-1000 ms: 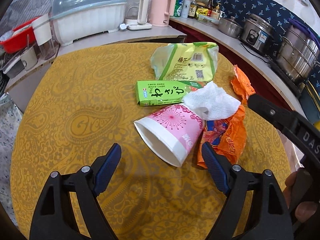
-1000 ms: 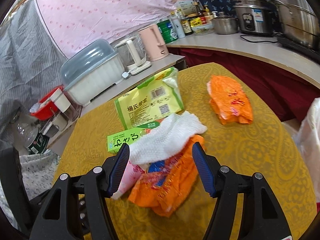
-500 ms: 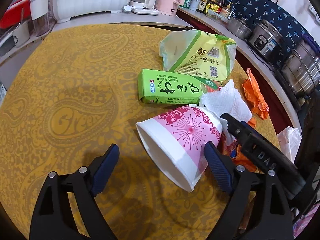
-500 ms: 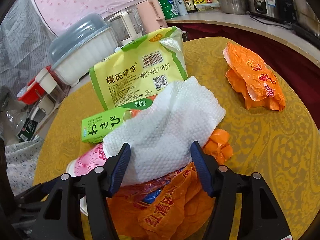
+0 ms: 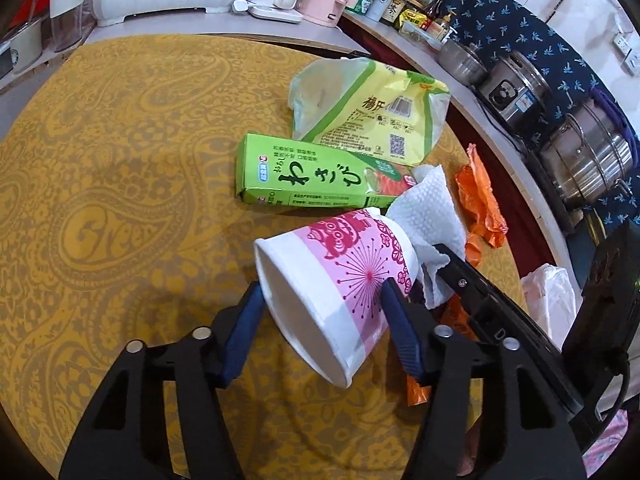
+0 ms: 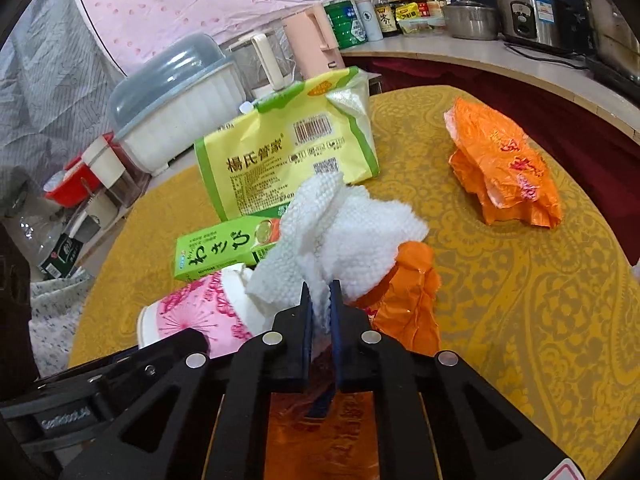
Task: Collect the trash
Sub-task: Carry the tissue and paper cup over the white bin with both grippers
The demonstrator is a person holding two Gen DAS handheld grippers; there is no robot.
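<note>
A pink and white paper cup [image 5: 352, 272] lies on its side on the yellow table [image 5: 120, 200]. My left gripper [image 5: 320, 288] straddles it near the rim, its jaws closing with both pads against the cup's sides. A white paper towel [image 6: 352, 224] is bunched up between the pads of my right gripper [image 6: 320, 286], which is shut on its lower edge. Under the towel lies an orange wrapper [image 6: 412, 300]. A green box [image 5: 312, 178], a yellow-green bag [image 5: 372, 112] and a second orange wrapper [image 6: 504, 168] lie farther back.
A counter curves round the table's far side with a pink kettle [image 6: 312, 40], a covered dish rack [image 6: 176, 104], bottles and steel pots [image 5: 588, 156]. A pale plastic bag [image 5: 552, 296] hangs off the table's right edge. Bare cloth stretches to the left of the cup.
My left gripper's jaws closed in onto the cup. My right gripper dropped onto the paper towel and shut on it, crumpling it upward.
</note>
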